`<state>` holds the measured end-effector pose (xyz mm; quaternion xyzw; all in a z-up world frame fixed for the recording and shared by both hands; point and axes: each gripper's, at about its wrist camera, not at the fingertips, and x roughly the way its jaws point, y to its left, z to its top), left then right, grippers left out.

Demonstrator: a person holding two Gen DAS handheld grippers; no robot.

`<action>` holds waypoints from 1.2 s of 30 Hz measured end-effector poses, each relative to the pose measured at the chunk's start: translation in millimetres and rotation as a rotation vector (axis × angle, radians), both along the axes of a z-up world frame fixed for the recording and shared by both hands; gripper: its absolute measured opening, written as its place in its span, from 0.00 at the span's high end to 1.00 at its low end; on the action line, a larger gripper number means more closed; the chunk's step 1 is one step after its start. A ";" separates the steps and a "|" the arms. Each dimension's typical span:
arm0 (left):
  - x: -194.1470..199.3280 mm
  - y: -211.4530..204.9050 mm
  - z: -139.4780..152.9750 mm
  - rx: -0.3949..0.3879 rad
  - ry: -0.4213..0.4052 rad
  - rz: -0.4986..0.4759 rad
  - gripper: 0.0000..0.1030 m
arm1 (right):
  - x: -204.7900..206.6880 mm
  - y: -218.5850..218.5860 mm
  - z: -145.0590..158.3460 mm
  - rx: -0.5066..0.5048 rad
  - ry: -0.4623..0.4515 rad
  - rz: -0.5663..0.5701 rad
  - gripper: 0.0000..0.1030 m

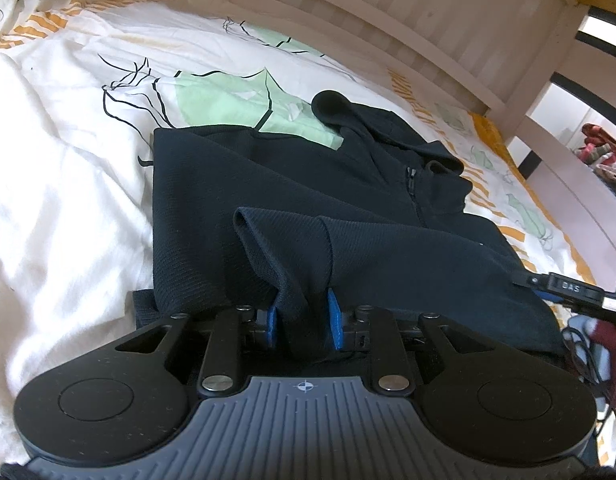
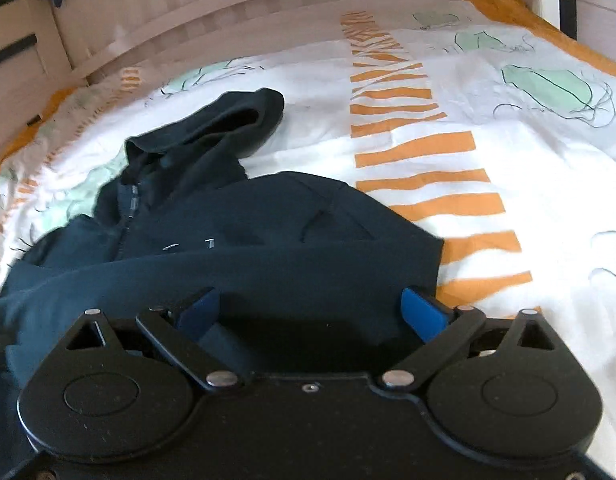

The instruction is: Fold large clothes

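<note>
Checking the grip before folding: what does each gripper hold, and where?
The left gripper holds the hoodie by a bunched fold of what looks like its sleeve end. The right gripper holds nothing; its jaws stand open.

Open bedspread right of hoodie; headboard behind.

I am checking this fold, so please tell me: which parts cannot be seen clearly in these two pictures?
- Hoodie hem: left wrist view, hidden behind the left gripper.
- Hoodie's near edge: right wrist view, hidden behind the right gripper.
- Small white chest print: right wrist view, blurred, unreadable.
- Bedcover: cut off by frame edges.
</note>
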<state>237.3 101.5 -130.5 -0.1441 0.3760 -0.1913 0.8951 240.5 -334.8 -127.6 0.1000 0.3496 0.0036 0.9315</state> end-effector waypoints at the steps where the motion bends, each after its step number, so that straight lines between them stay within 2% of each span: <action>1: 0.0 -0.6 0.3 0.003 -0.001 0.000 0.76 | 2.2 3.0 0.8 -0.022 0.005 -0.002 0.04; 6: -0.8 -5.8 4.5 0.038 -0.010 -0.004 0.75 | -7.5 4.9 10.1 -0.045 -0.012 -0.058 0.05; 9: -3.1 -13.7 8.9 0.098 -0.039 -0.019 0.75 | -25.3 5.2 17.1 -0.042 -0.032 -0.092 0.05; 12: -7.2 -22.2 14.5 0.178 -0.084 -0.047 0.75 | -47.6 10.5 21.3 -0.047 -0.051 -0.084 0.05; 16: -10.9 -28.0 20.9 0.238 -0.126 -0.068 0.75 | -73.4 21.4 21.9 -0.041 -0.058 -0.061 0.05; 19: -12.1 -30.5 24.0 0.292 -0.145 -0.082 0.68 | -85.7 34.2 19.8 -0.061 -0.062 -0.024 0.04; 22: -12.1 -30.2 24.4 0.365 -0.161 -0.069 0.62 | -86.1 47.9 11.9 -0.143 -0.046 0.007 0.03; 25: -12.9 -21.6 29.5 0.360 -0.174 -0.045 0.47 | -83.1 51.4 1.6 -0.169 -0.039 0.015 0.02; 29: -10.5 -12.6 39.8 0.366 -0.194 0.059 0.46 | -83.8 57.2 -3.6 -0.201 -0.045 0.019 0.01; 31: -8.5 -11.4 45.1 0.339 -0.200 0.089 0.46 | -84.8 59.5 -5.3 -0.209 -0.048 0.019 0.01; 33: -5.0 -14.8 46.2 0.327 -0.200 0.081 0.44 | -85.4 59.3 -6.6 -0.207 -0.053 0.018 0.01; 36: 1.6 -26.6 37.6 0.377 -0.188 0.067 0.44 | -86.1 59.3 -7.8 -0.205 -0.059 0.017 0.01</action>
